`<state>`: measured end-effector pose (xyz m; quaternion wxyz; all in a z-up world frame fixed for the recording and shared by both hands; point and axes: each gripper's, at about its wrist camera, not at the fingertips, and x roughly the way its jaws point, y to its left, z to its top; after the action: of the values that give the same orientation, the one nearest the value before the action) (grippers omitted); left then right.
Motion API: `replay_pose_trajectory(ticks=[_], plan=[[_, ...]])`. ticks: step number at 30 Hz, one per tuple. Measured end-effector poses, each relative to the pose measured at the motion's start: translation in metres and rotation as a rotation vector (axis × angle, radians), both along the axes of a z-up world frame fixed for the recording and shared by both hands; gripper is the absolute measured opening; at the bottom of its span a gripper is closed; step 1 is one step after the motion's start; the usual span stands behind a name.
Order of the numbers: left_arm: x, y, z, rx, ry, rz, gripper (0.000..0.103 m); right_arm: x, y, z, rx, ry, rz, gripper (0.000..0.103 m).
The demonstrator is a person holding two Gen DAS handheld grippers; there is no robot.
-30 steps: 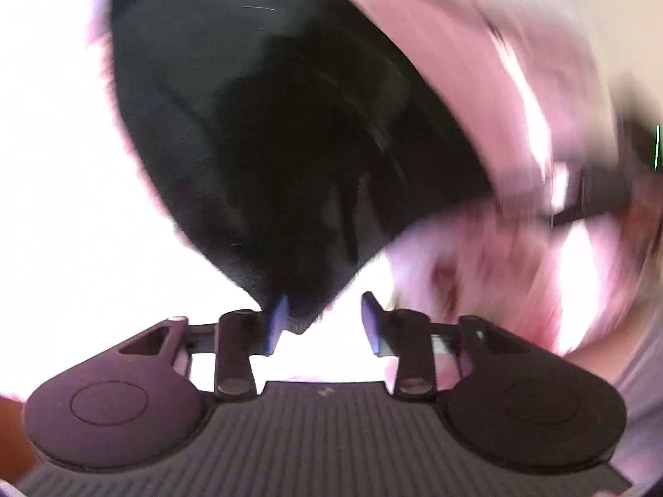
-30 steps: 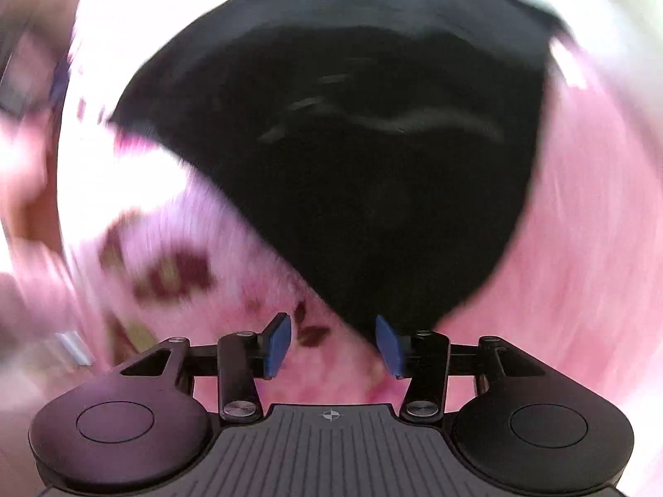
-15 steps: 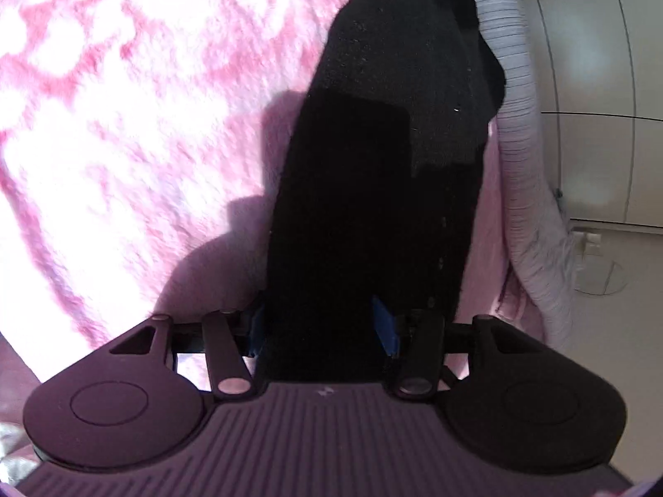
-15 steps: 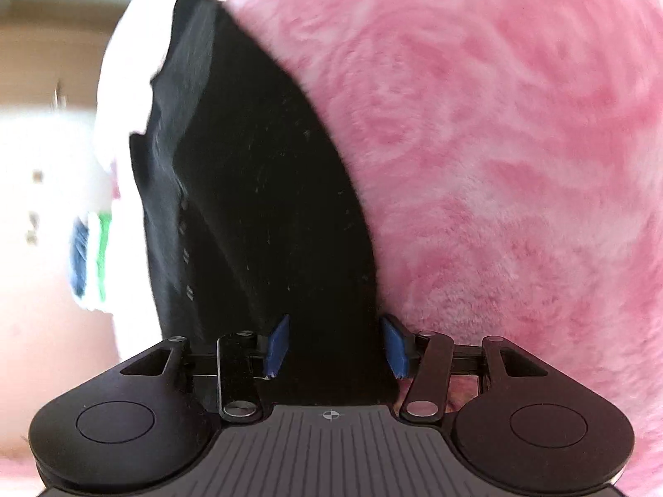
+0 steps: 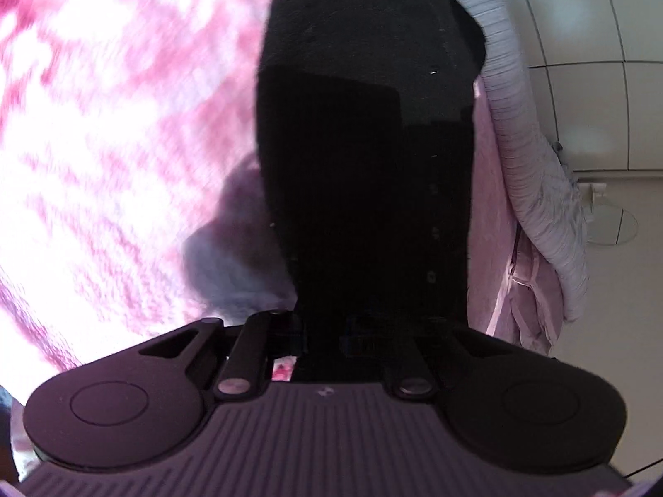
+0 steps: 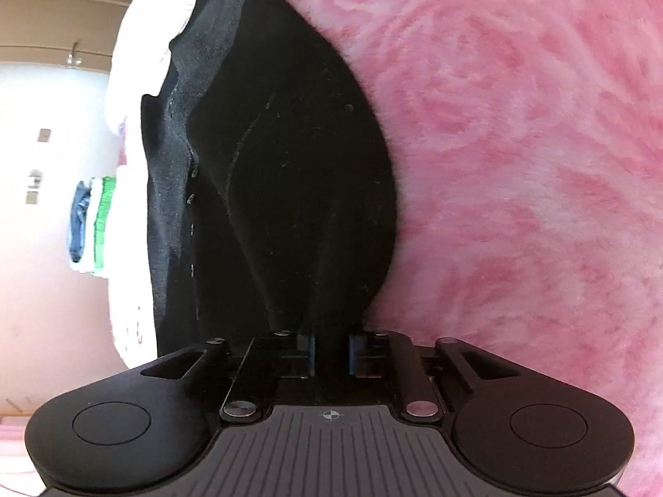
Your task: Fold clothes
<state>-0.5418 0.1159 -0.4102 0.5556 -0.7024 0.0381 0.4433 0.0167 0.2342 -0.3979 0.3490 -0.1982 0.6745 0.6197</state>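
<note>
A black garment [image 5: 364, 157] lies on a fluffy pink blanket [image 5: 103, 132] near the bed's edge. In the left wrist view the cloth covers my left gripper [image 5: 352, 331]; its fingertips are hidden under the fabric, so I cannot see how the jaws stand. In the right wrist view the same black garment [image 6: 281, 174] runs forward from my right gripper [image 6: 331, 348], whose blue pads [image 6: 308, 348] are closed on a bunched fold of it. The garment shows a row of small buttons along its left side.
A pale ribbed quilt [image 5: 522, 132] hangs over the bed's edge at the right of the left view, with white cabinet doors [image 5: 601, 62] behind. In the right view a white cloth [image 6: 141, 49] lies beyond the garment and a stack of folded clothes [image 6: 91, 223] stands far left.
Both grippers swung down onto the garment's edge. The right jaws went from open to closed on the cloth. The left jaws were open around the cloth half a second ago and are now hidden.
</note>
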Motion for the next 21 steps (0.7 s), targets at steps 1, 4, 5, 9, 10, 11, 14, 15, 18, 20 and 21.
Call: replay_pose_trajectory(ticks=[1,4,5,9,10,11,14,15,18,20,21], plan=[[-0.004,0.004,0.014,0.029,-0.002,0.002,0.008,-0.003,0.000,0.006,0.000,0.003,-0.007,0.010],[-0.018,0.018,0.071,0.143,0.021,0.014,0.007,-0.006,-0.001,0.039,0.018,0.098,-0.050,0.010],[-0.028,0.026,0.097,0.194,0.028,0.032,0.007,-0.008,0.001,0.056,0.043,0.131,-0.063,0.010],[-0.062,0.067,0.206,0.417,0.068,0.094,0.007,-0.022,0.023,0.140,0.196,0.290,-0.111,0.009],[-0.068,0.080,0.237,0.485,0.088,0.091,0.007,-0.027,0.032,0.164,0.245,0.329,-0.120,0.009],[-0.073,0.093,0.268,0.554,0.107,0.088,0.007,-0.032,0.041,0.189,0.299,0.364,-0.123,0.009],[-0.087,0.122,0.367,0.751,0.136,0.073,0.007,-0.052,0.074,0.274,0.483,0.453,-0.105,0.009],[-0.090,0.125,0.401,0.823,0.141,0.069,0.007,-0.056,0.081,0.305,0.550,0.479,-0.097,0.009],[-0.097,0.117,0.488,1.027,0.145,0.085,0.007,-0.063,0.085,0.399,0.773,0.592,-0.073,0.009],[-0.102,0.112,0.526,1.068,0.152,0.079,0.008,-0.067,0.080,0.448,0.895,0.651,-0.067,0.009],[-0.104,0.118,0.538,1.051,0.164,0.078,0.008,-0.072,0.080,0.466,0.916,0.632,-0.076,0.009]])
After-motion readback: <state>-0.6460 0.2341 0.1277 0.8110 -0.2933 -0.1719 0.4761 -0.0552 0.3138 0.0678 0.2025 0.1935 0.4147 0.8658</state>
